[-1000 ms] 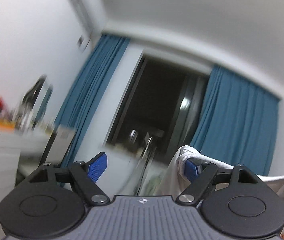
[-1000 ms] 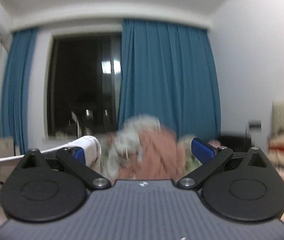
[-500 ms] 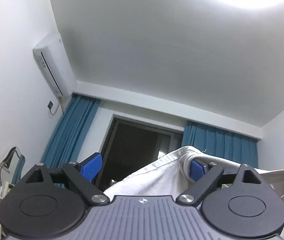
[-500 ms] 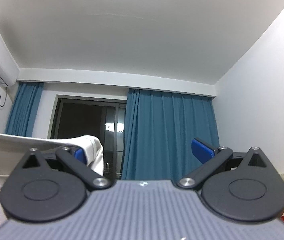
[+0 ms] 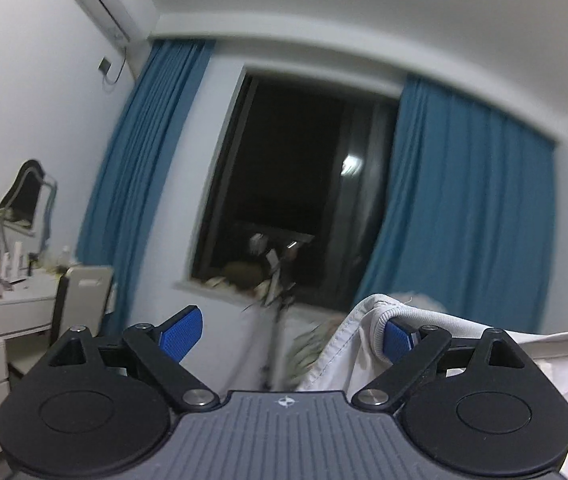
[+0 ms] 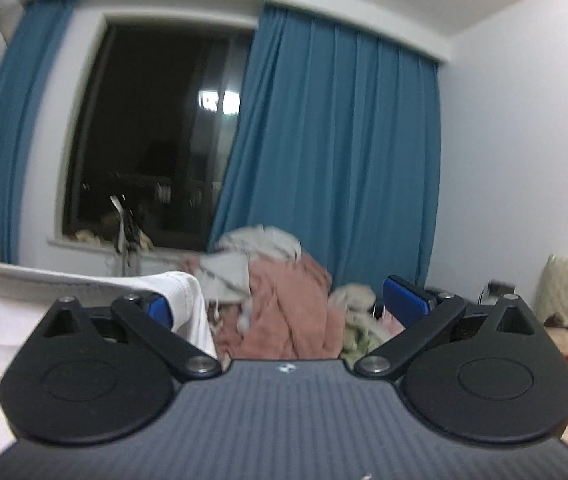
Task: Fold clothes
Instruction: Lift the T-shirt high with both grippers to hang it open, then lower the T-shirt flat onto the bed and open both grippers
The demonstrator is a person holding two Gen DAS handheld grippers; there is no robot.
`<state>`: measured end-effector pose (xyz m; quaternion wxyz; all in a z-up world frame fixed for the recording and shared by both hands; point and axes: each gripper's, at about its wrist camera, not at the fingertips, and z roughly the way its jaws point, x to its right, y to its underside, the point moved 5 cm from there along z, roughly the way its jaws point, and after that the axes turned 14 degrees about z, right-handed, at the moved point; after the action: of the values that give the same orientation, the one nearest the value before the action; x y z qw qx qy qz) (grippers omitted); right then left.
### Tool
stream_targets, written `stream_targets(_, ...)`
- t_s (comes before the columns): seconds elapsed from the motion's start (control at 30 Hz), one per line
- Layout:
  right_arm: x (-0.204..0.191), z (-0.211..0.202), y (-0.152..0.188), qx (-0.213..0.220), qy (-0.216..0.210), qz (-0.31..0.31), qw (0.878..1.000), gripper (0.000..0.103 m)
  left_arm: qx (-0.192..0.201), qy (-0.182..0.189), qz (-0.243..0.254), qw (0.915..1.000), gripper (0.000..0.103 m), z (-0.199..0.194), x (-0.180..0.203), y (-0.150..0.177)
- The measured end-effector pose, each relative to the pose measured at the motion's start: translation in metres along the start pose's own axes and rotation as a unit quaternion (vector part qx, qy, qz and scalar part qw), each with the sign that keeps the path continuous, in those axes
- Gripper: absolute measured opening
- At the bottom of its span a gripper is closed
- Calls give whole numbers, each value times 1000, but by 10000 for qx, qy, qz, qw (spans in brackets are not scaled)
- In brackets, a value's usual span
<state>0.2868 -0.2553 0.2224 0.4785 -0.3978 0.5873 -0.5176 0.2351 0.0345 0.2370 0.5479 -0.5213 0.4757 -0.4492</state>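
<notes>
left claw [image 5: 291, 330]: jaws spread wide, white garment [image 5: 357, 344] hooked over its right finger, not pinched
right claw [image 6: 288, 302]: also spread, same garment [image 6: 180, 292] draped on its left finger
change: both claws tipped down from ceiling to window level
meaning: likely shaking the garment flat between them
beyond: pile of clothes [image 6: 280, 292] ahead, blue curtains [image 6: 335, 152] behind

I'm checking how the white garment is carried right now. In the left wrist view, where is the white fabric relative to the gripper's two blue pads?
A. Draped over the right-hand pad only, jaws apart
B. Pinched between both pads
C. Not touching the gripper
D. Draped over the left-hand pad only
A: the white garment hangs over the right-hand pad, while the left gripper stands wide open with its other pad bare.
</notes>
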Motion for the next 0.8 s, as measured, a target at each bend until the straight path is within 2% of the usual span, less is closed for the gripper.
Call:
stream_targets(0.17,-20,115,69,-394,262,-52,9989,103,-602,-112,-109,9981,93,135,23,68)
stream_targets(0.23,-20,152,119,-686,274,-123,9972,103,-767,-90,24,9970,94,187,34,101)
stream_targets(0.37,-20,226,217,-1268,298,-266,9911,103,-1211,23,447,9916,94,279,53,201)
stream_targets(0.43,-20,262,267,-1557,310,-337,9867,103,-1594,214,508,9857,94,324,53,263)
stream_targets(0.5,-20,289,314,-2053,182,-377,9778,103,-2160,436,515,9741,94,369,48,320)
stream_targets(0.53,-20,300,338,-2354,80,-388,9711,103,-2546,584,538,9638,94,389,47,346)
stream_targets(0.6,-24,313,370,-2933,-235,-375,9550,103,-3376,1003,621,9339,94,424,49,392)
stream_targets(0.63,-28,316,383,-3212,-423,-359,9454,103,-3772,1297,680,9145,93,434,53,416)
stream_targets(0.67,-31,319,395,-3487,-611,-342,9346,103,-3940,1414,874,9040,95,440,55,430)
stream_targets(0.7,-34,321,404,-3692,-782,-310,9256,103,-3893,1400,1093,9038,95,442,57,432)
stream_targets(0.77,-40,319,400,-3773,-1059,-158,9199,103,-3826,1568,1212,9024,95,446,63,422)
stream_targets(0.8,-42,313,393,-3778,-1211,-38,9179,103,-3740,1620,1258,9045,95,446,65,412)
